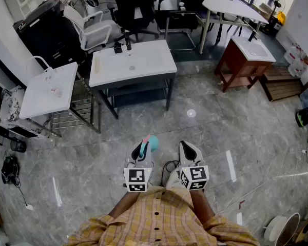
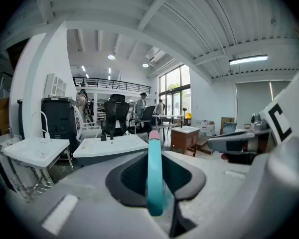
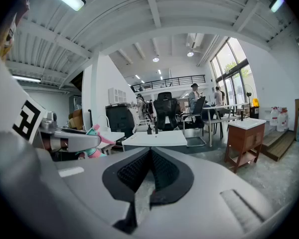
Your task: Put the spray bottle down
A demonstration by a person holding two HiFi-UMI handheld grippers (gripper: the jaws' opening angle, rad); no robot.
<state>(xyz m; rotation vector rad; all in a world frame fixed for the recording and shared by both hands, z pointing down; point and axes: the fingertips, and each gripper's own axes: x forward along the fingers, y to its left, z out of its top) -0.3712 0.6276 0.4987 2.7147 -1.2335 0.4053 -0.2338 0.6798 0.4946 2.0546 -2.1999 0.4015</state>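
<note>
Carry step, bottle not yet set down. Left gripper [image 1: 142, 152] is clamped on the slim teal plastic spray bottle with a pink tip [image 2: 154, 180], held off the floor. Right gripper [image 3: 150, 159] has its jaws together, nothing between them. Next, probably: approach the white basin-top table [image 1: 154, 68], lower the bottle upright, then release.
</note>
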